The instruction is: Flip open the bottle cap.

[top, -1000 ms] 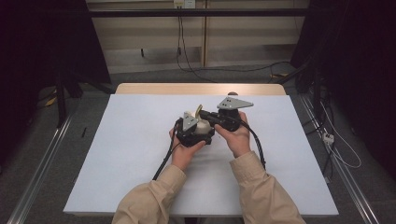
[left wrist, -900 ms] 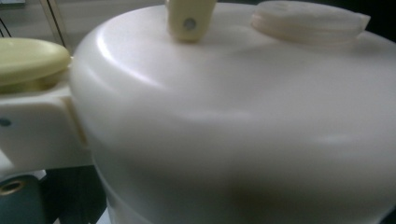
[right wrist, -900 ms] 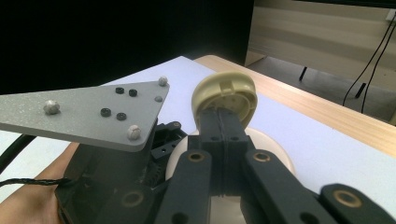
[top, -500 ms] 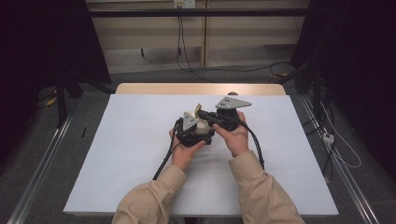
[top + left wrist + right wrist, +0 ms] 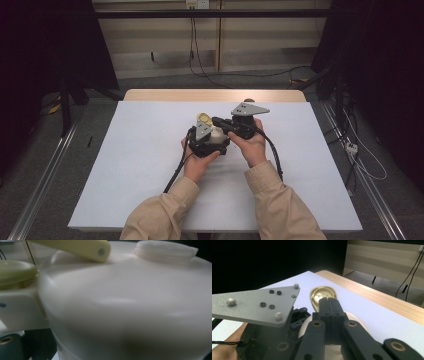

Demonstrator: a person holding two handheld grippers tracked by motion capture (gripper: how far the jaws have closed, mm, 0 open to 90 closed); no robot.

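Observation:
A cream-white container [image 5: 217, 133] is held just above the middle of the white table [image 5: 140, 165], gripped by my left gripper [image 5: 209, 142]. In the left gripper view its rounded body [image 5: 125, 310] sits very close, with a round white cap [image 5: 165, 251] on top. A pale yellow flip lid [image 5: 202, 118] stands open at its far side. My right gripper [image 5: 328, 301] points at that lid [image 5: 322, 292] with its jaws pressed together, nothing between them. Whether the tips touch the lid I cannot tell. In the high view the right gripper [image 5: 217, 120] reaches in from the right.
The left gripper's grey three-cornered plate [image 5: 257, 305] lies close beside the right jaws. Black cables [image 5: 272, 155] trail back along both forearms. A bare wooden strip [image 5: 215, 95] runs along the table's far edge. Dark curtains stand at both sides.

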